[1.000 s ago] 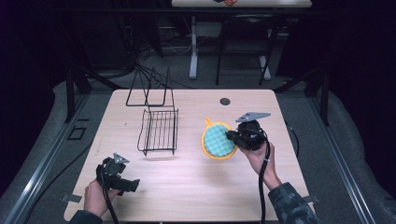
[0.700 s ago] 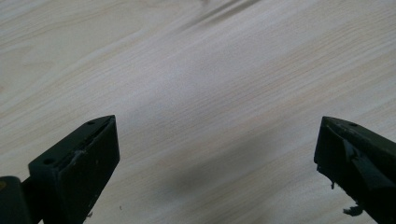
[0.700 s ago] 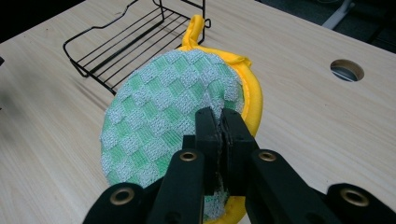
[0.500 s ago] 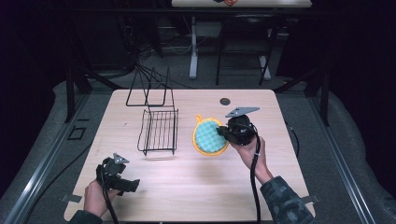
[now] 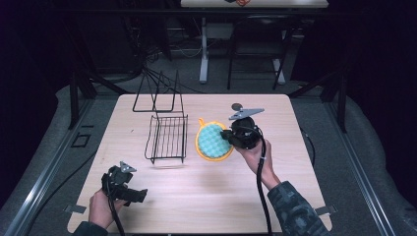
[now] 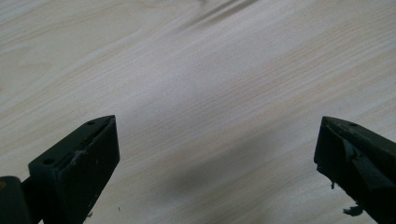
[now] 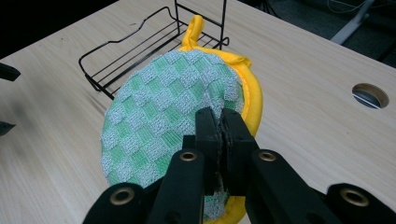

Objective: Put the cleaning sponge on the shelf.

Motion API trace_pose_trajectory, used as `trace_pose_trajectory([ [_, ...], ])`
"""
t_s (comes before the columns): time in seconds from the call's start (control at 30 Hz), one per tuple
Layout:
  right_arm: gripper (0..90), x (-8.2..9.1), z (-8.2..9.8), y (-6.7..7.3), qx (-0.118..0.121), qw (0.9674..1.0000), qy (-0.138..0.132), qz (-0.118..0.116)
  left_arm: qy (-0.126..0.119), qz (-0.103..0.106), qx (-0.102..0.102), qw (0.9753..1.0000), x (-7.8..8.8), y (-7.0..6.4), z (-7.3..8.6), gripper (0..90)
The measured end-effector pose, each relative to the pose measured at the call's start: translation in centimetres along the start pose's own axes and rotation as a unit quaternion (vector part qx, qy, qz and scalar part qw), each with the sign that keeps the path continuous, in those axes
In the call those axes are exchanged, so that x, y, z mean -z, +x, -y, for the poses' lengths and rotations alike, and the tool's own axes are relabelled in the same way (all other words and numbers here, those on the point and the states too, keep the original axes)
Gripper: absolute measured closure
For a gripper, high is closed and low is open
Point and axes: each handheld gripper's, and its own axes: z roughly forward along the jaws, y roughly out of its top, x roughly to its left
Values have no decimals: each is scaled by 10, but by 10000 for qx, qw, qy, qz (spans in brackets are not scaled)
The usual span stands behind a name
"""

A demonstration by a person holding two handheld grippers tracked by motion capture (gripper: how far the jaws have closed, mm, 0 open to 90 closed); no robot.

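Now the right gripper (image 7: 218, 135) is clamped on the round green-checked, yellow-rimmed cloth pad (image 7: 168, 126), lifted just right of the black wire rack (image 5: 167, 137); placing remains. Left gripper (image 6: 215, 154) gapes empty.

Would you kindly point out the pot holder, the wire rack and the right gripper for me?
pot holder (image 7: 163, 112), right gripper view, on its green checked face.
wire rack (image 5: 167, 137), high view, on its barred floor.
right gripper (image 7: 219, 135), right gripper view, where its fingers pinch the pot holder.

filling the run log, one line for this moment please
right gripper: shut on round green-and-yellow cloth pot holder | left gripper: open over bare wooden table
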Motion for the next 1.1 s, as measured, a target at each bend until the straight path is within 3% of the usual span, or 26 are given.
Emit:
trace_pose_trajectory([
  [0.37, 872, -7, -15, 9, 120, 9999, -64, -88, 5, 6, -24, 10000, 0, 0, 0, 3],
  [0.7, 872, -19, -35, 25, 264, 9993, -166, -223, 4, -20, -60, 10000, 0, -2, -1, 3],
  [1.1, 872, -46, -50, 42, 288, 9985, -159, -443, 24, -32, -49, 10000, 0, -2, -1, 3],
])
